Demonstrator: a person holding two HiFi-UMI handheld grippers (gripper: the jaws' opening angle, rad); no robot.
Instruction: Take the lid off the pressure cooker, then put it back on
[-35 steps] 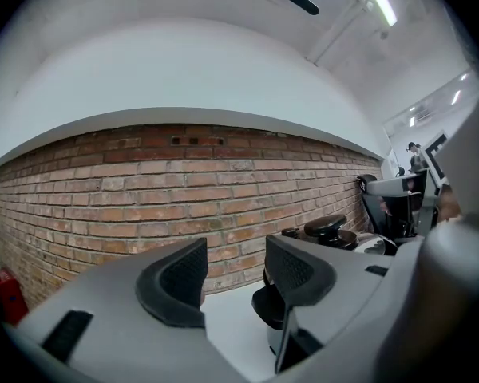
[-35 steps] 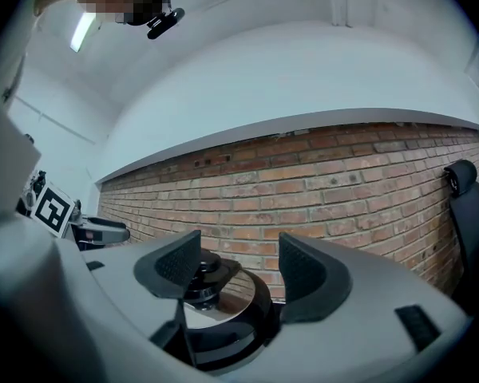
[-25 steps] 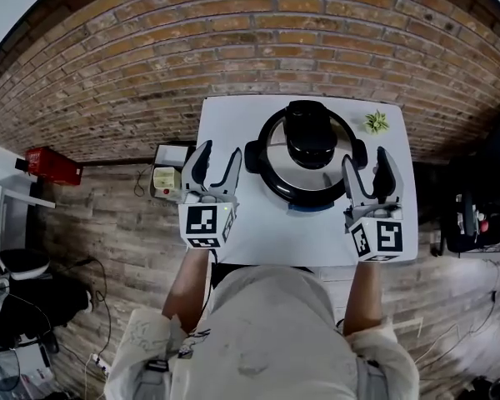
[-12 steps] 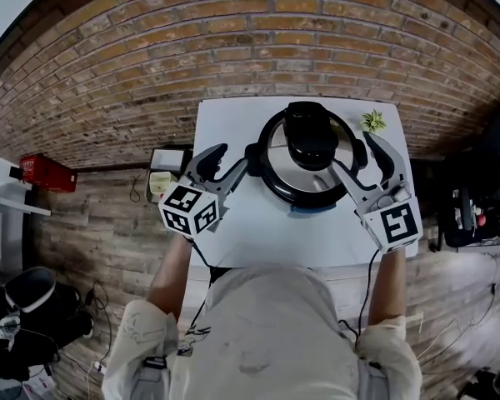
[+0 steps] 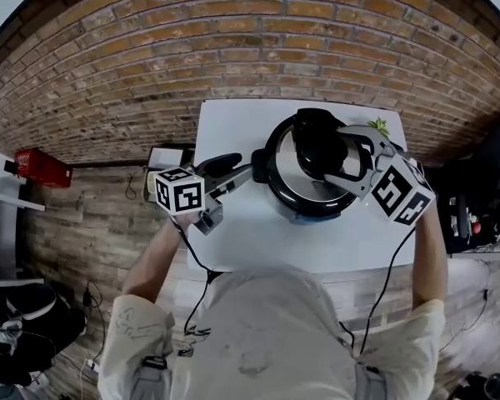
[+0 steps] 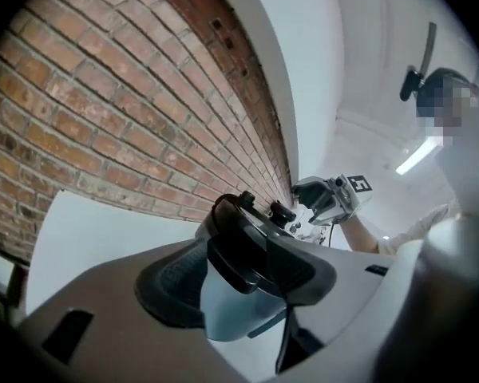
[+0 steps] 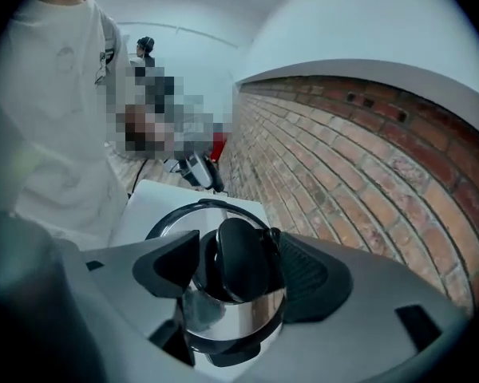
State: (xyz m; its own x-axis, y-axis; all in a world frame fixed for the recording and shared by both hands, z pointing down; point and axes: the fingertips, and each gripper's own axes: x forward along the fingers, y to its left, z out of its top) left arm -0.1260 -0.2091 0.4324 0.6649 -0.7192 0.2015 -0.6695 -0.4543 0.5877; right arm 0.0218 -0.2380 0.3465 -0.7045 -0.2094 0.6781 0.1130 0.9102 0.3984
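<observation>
The steel pressure cooker (image 5: pixel 304 186) stands on the white table (image 5: pixel 229 123) with its lid on. The lid's black handle (image 5: pixel 317 140) is on top. My left gripper (image 5: pixel 243 167) lies on its side at the cooker's left. It is open, with the black side handle (image 6: pixel 243 254) between its jaws; I cannot tell whether they touch it. My right gripper (image 5: pixel 335 151) reaches in from the right and is open. Its pads straddle the lid handle (image 7: pixel 239 266), with a gap at the left pad. Steel lid (image 7: pixel 227 321) shows below.
A small green plant (image 5: pixel 377 126) sits at the table's back right corner, close behind my right gripper. The brick wall (image 5: pixel 233 40) runs right behind the table. A small box (image 5: pixel 171 157) and a red crate (image 5: pixel 37 167) are on the floor to the left.
Both grippers left the table's front, rolled onto their sides and swung inward to the cooker. The left went to its side handle, the right over the lid handle.
</observation>
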